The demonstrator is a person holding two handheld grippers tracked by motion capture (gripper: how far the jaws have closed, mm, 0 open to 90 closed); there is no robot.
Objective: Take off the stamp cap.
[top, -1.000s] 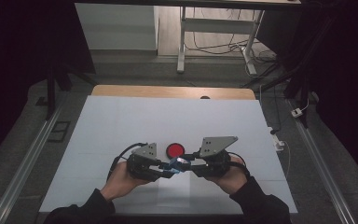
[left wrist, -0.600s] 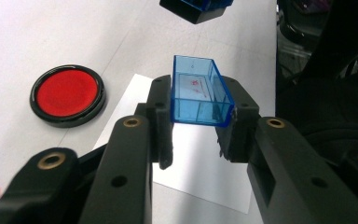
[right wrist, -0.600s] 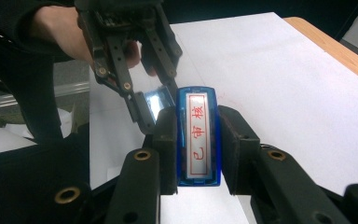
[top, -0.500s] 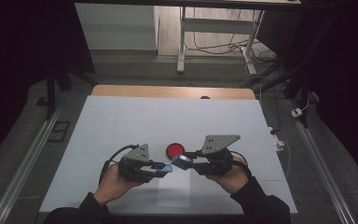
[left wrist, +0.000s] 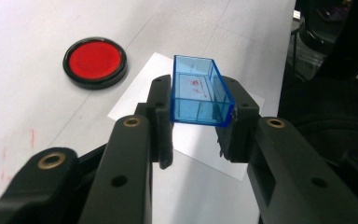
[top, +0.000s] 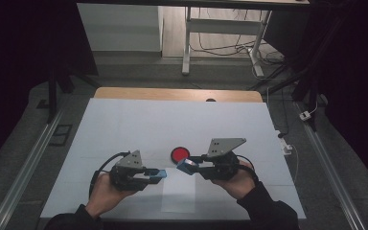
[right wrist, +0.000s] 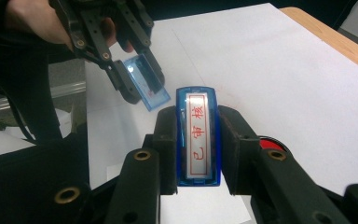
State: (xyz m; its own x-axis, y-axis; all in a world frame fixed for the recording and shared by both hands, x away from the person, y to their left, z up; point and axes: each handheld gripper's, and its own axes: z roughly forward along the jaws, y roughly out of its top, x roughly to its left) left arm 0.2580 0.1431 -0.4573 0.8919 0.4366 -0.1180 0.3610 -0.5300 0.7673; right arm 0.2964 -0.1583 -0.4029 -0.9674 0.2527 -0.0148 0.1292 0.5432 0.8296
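Observation:
My left gripper (top: 161, 174) is shut on a clear blue rectangular cap (top: 160, 173), whose open side faces up in the left gripper view (left wrist: 196, 91). My right gripper (top: 187, 166) is shut on a blue stamp (right wrist: 199, 135) with a white face and red characters. The two grippers point at each other with a small gap between cap and stamp. In the right gripper view the cap (right wrist: 145, 87) hangs to the upper left of the stamp. A round red ink pad (top: 179, 154) in a black rim lies on the table just behind the gap.
A white paper sheet (top: 178, 196) lies on the white table (top: 172, 124) below the grippers, near the front edge. A wooden strip (top: 177, 94) borders the far side. Metal rails run along both sides.
The left gripper has drawn left and toward the person with the blue cap, away from the right gripper. The right gripper and stamp have stayed put.

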